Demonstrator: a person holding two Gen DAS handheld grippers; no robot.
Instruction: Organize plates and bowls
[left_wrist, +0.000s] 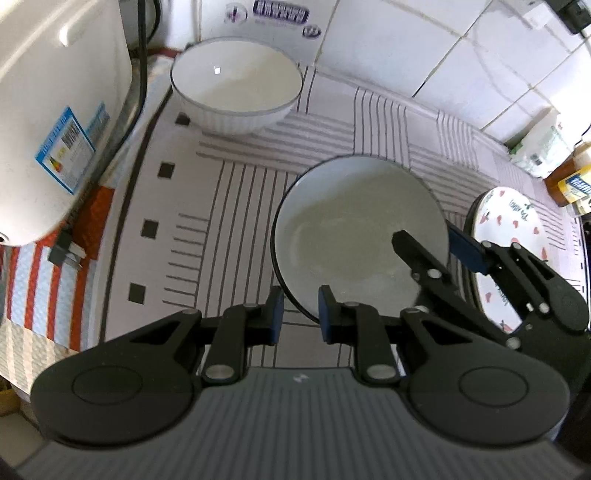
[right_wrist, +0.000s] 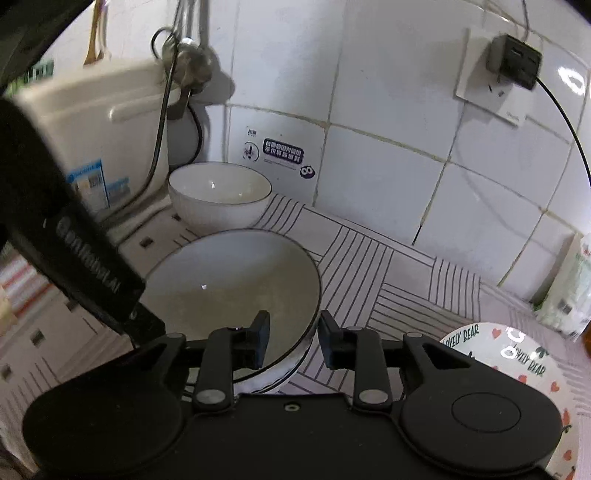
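A white dark-rimmed plate (left_wrist: 354, 225) (right_wrist: 236, 288) is tilted above the striped mat. My right gripper (right_wrist: 293, 341) has its fingers on both sides of the plate's right rim; it also shows in the left wrist view (left_wrist: 439, 251). My left gripper (left_wrist: 301, 317) is open, its fingers straddling the plate's near rim with a gap. A white ribbed bowl (left_wrist: 236, 88) (right_wrist: 219, 194) stands at the back by the wall. A heart-patterned "Lovely Bear" plate (left_wrist: 509, 251) (right_wrist: 517, 362) lies flat at the right.
A white rice cooker (left_wrist: 55, 122) (right_wrist: 92, 122) with a cord stands at the left. The tiled wall (right_wrist: 388, 166) is behind, with a socket and plug (right_wrist: 513, 62). Bottles and packets (left_wrist: 569, 177) crowd the far right. The striped mat (left_wrist: 221, 206) covers the counter.
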